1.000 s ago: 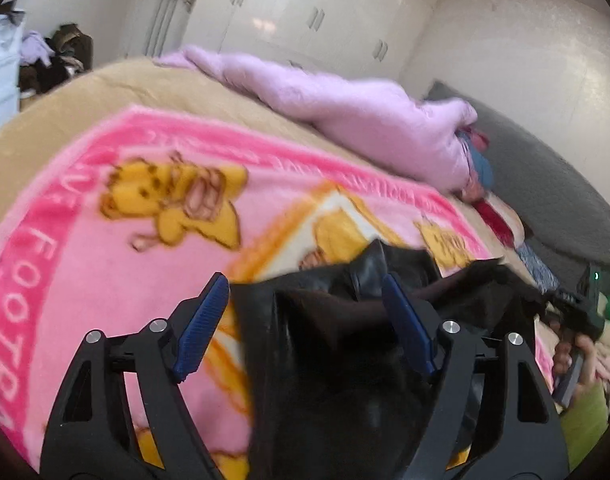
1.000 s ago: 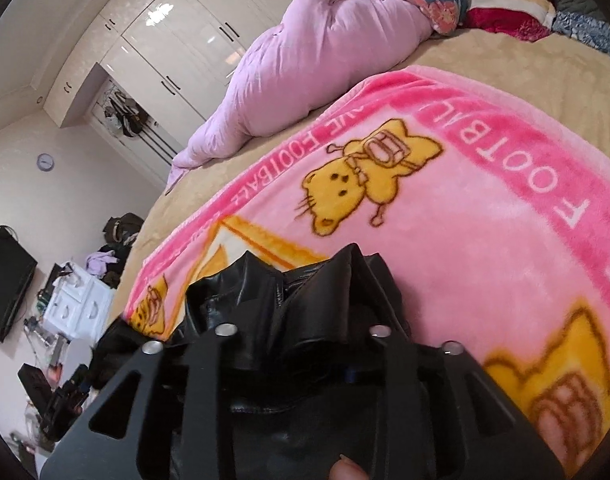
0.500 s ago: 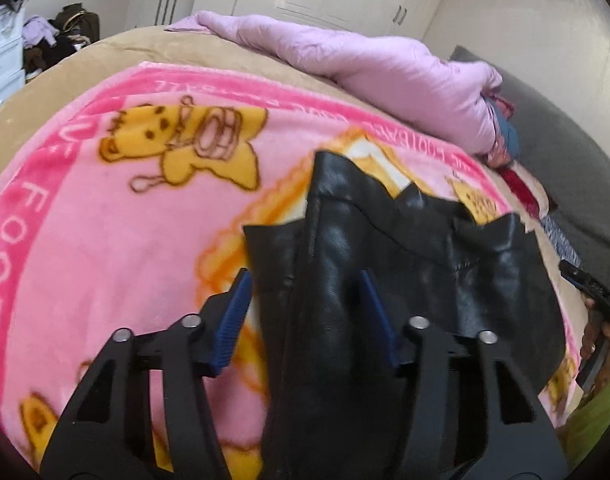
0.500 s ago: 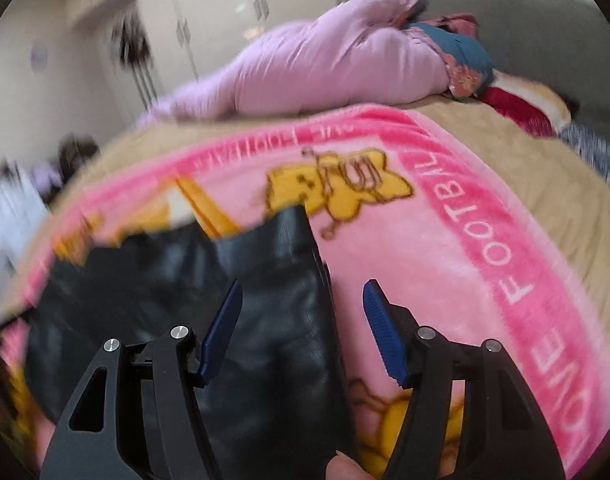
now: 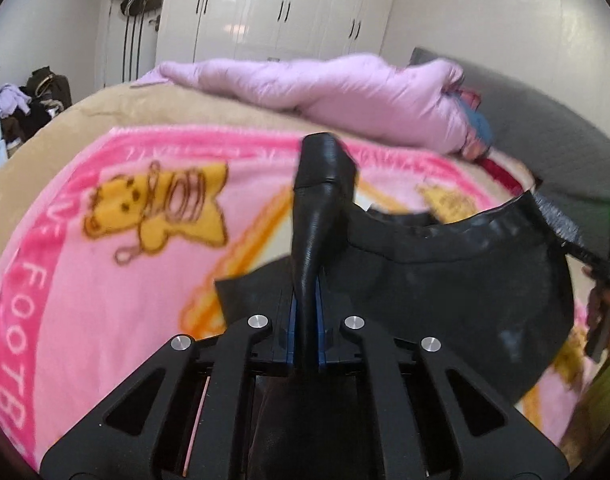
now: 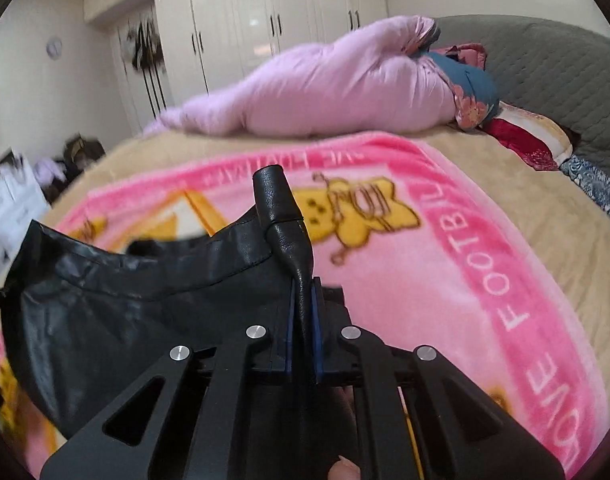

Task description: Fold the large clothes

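While both grippers clamp it, black leather garment [image 5: 445, 264] hangs over pink blanket [image 5: 85, 280] on bed: left gripper [image 5: 305, 320] jaws closed on a corner, right gripper [image 6: 303, 320] likewise (opposite corner).

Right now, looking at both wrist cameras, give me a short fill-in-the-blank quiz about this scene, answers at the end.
1. Both the left gripper and the right gripper are shut on a ____ leather garment.
2. The garment hangs over a ____ blanket printed with yellow cartoon figures.
3. Behind the blanket lies a bundled ____ quilt.

Answers: black; pink; lilac
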`<state>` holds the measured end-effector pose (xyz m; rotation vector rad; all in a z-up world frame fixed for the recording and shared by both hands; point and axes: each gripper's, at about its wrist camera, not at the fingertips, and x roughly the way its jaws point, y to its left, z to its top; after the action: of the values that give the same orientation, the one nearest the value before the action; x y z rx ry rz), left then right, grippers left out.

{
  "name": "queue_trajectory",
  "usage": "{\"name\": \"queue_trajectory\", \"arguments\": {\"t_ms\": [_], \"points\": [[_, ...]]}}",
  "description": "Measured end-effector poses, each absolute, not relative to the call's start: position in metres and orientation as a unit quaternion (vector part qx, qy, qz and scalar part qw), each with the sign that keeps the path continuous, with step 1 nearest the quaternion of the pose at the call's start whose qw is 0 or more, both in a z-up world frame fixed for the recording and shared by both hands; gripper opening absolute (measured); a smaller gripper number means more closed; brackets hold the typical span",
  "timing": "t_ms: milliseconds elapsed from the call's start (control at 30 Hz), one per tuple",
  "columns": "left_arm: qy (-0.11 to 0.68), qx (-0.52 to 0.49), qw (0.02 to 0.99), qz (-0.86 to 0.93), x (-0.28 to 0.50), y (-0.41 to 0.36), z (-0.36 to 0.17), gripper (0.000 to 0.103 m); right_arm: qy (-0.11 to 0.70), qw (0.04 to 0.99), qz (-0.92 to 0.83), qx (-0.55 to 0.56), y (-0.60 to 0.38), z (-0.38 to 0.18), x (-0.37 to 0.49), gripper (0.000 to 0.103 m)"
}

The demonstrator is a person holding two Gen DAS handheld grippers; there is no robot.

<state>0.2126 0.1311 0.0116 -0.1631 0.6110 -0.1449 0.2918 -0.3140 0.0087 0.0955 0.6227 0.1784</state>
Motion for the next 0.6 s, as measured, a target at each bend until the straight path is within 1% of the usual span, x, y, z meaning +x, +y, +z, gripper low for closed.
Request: {"name": "queue_trajectory", "arguments": {"t_ms": [67, 133, 233, 300, 433, 600], "points": [[0.288, -0.075, 0.952, -0.068, 0.213, 0.130, 0.018, 0.002, 0.298, 0.949, 0.082, 0.061, -0.317, 0.013, 0.297, 0.006], [0.290, -0.086, 0.951, -0.066, 0.219, 0.135, 0.018, 0.002, 0.307, 0.945, 0.073, 0.083, -0.321, 0.009, 0.309, 0.006], [0.311, -0.093, 0.944, -0.061, 0.234, 0.139, 0.001, 0.002, 0.324, 0.937, 0.070, 0.105, -0.322, -0.003, 0.328, 0.006], [0.330, -0.088, 0.939, -0.053, 0.244, 0.138, -0.014, 0.002, 0.339, 0.934, 0.059, 0.091, -0.316, -0.015, 0.339, 0.006], [0.356, -0.088, 0.929, -0.036, 0.256, 0.141, -0.038, 0.008, 0.363, 0.928, 0.036, 0.071, -0.308, -0.032, 0.351, 0.007], [0.365, -0.085, 0.927, -0.028, 0.256, 0.141, -0.048, 0.015, 0.388, 0.919, 0.018, 0.064, -0.306, -0.054, 0.355, 0.013]]}}
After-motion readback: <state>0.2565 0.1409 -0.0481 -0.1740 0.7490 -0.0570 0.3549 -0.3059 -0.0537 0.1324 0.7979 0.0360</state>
